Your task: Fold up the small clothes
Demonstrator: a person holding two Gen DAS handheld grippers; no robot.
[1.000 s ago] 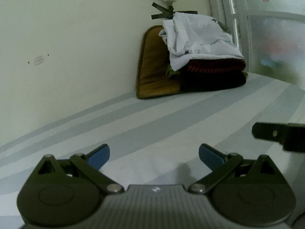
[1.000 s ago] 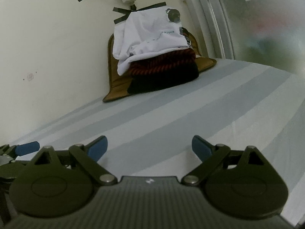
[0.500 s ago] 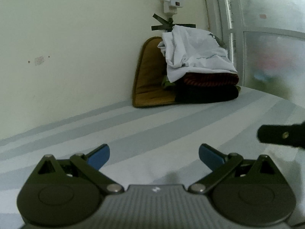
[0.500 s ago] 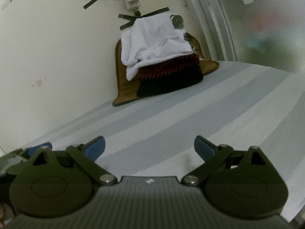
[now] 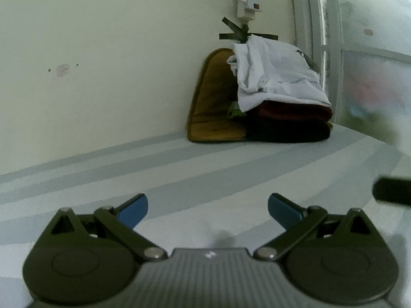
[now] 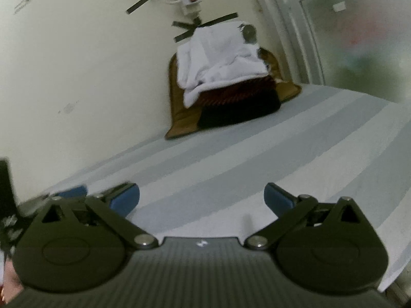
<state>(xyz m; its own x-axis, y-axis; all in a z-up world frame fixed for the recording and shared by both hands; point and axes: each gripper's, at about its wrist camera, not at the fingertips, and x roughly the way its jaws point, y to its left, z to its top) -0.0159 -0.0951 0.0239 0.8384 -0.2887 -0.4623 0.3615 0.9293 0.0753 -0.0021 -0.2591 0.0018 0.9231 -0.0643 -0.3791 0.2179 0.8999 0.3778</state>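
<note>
At the bottom of the left wrist view, the left gripper (image 5: 208, 209), black with blue-padded fingertips, holds its jaws wide apart and empty above the grey-and-white striped bed sheet (image 5: 179, 177). In the upper right of centre, well apart from the gripper, a white crumpled garment (image 5: 277, 77) tops a stack of a dark red folded knit (image 5: 292, 111) and a black folded cloth (image 5: 285, 133), against a brown quilted cushion (image 5: 210, 107) leaning on the cream wall (image 5: 102, 64).

At the bottom of the right wrist view, the right gripper (image 6: 201, 199) is likewise spread and empty; the same stack lies above centre. The step is probably fetching the white garment: approach low, pinch two separate edges, lift only the top layer.
</note>
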